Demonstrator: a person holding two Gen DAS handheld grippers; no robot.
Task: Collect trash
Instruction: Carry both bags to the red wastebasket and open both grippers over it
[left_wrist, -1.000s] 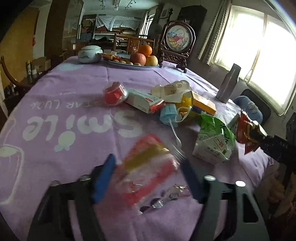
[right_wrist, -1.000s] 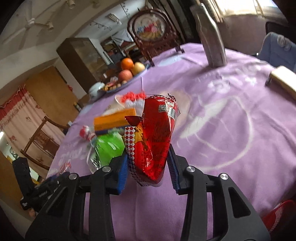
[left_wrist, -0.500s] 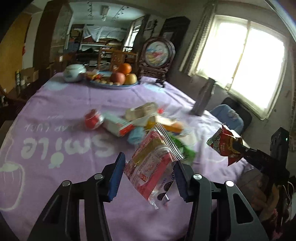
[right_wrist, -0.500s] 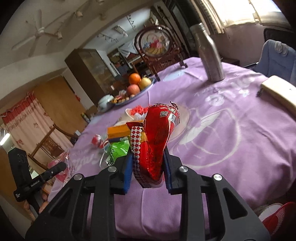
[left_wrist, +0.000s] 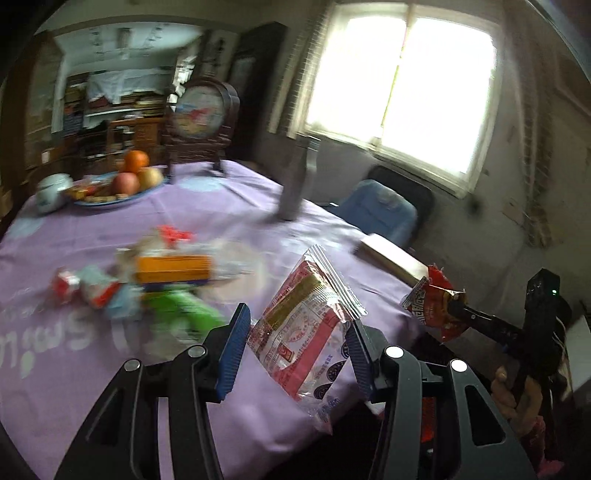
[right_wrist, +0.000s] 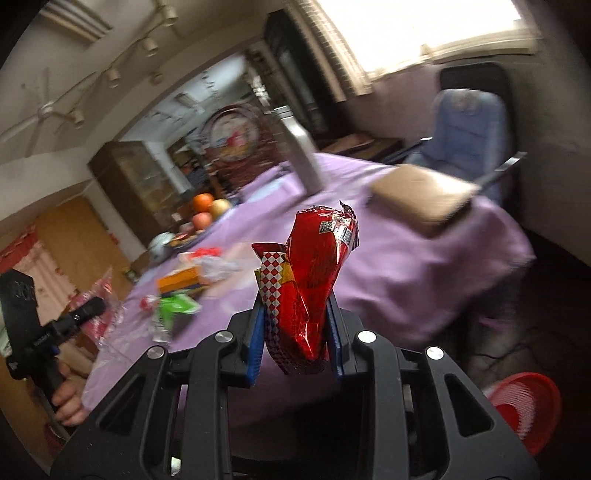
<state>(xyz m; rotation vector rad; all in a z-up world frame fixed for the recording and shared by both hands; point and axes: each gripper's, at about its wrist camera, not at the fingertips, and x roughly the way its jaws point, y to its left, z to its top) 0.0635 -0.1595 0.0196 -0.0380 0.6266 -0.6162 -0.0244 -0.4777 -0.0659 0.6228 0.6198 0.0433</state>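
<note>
My left gripper (left_wrist: 295, 341) is shut on a pink and yellow clear snack packet (left_wrist: 304, 325) and holds it in the air over the table's front edge. My right gripper (right_wrist: 295, 332) is shut on a red foil snack bag (right_wrist: 312, 280), lifted off the table beyond its edge. The red bag and right gripper also show in the left wrist view (left_wrist: 434, 306) at the right. More trash lies in a pile on the purple tablecloth: an orange box (left_wrist: 173, 267), a green wrapper (left_wrist: 177, 308) and red-white wrappers (left_wrist: 86, 288).
A red wastebasket (right_wrist: 524, 408) stands on the floor at lower right. On the table are a fruit plate (left_wrist: 122, 181), a white lidded jar (left_wrist: 51, 190), a steel bottle (left_wrist: 295, 184), a framed ornament (left_wrist: 201, 118) and a tan book (right_wrist: 424, 195). A blue chair (right_wrist: 465, 125) stands behind.
Both grippers have swung right and away from the table with their packets. The left one lifted the pink packet off the cloth; the red wastebasket has come into the right wrist view.
</note>
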